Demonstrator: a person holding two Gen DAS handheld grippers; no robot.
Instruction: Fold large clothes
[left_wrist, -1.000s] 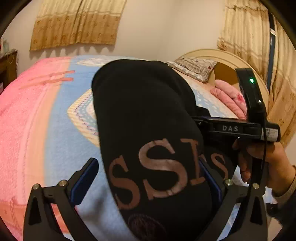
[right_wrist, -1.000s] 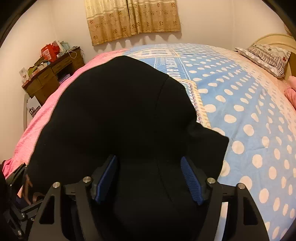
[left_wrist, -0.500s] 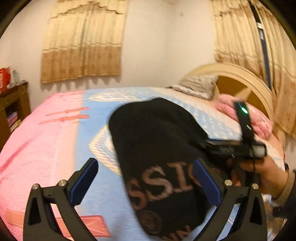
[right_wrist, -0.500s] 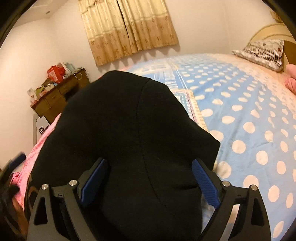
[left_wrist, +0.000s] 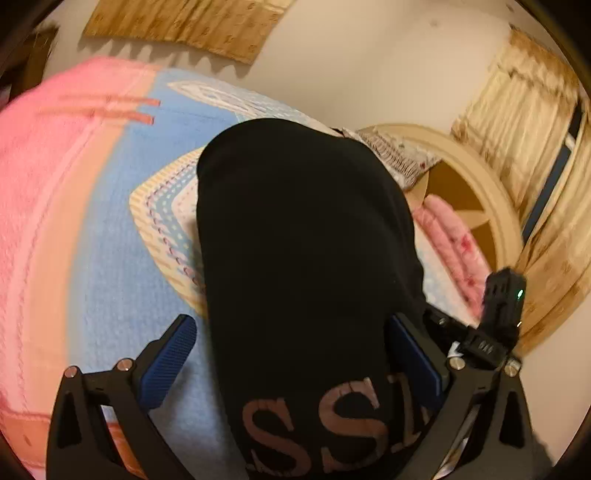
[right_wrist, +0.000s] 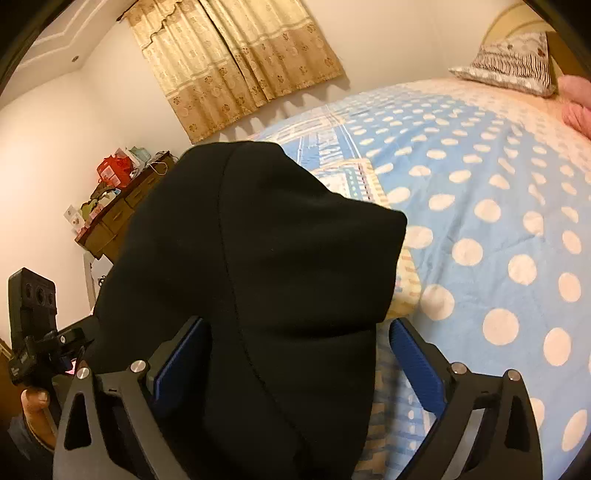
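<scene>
The black garment (left_wrist: 306, 258) lies in a long folded band on the bed (left_wrist: 110, 229), running from the near edge toward the far end, w/ rust-coloured lettering at its near end. Both grippers sit at that near end, side by side.

Left gripper (left_wrist: 295, 365): jaws wide apart, released. The cloth lies between them, hard against the right pad, w/ a clear gap to the left pad — nothing pinched.

Right gripper (right_wrist: 295, 365): jaws opening, the black cloth bunched between them. The left pad is right at the fabric, the right pad stands clear of it, blue dotted bedspread showing in the gap. So it's letting go, not gripping.

Step in hand, as I read it: the end of one fold. The garment has been laid down and both grippers are freeing it. It looks narrow lengthwise but long, so prob. another fold is due — near end carried over toward the far end, or the reverse.

Next move calls for backing both grippers off w/o dragging the cloth, esp. the right one, where the fabric humps up thick against the left pad. Then re-grip two corners of one short edge, both layers together, and lift evenly so the stack doesn't slide apart.
</scene>
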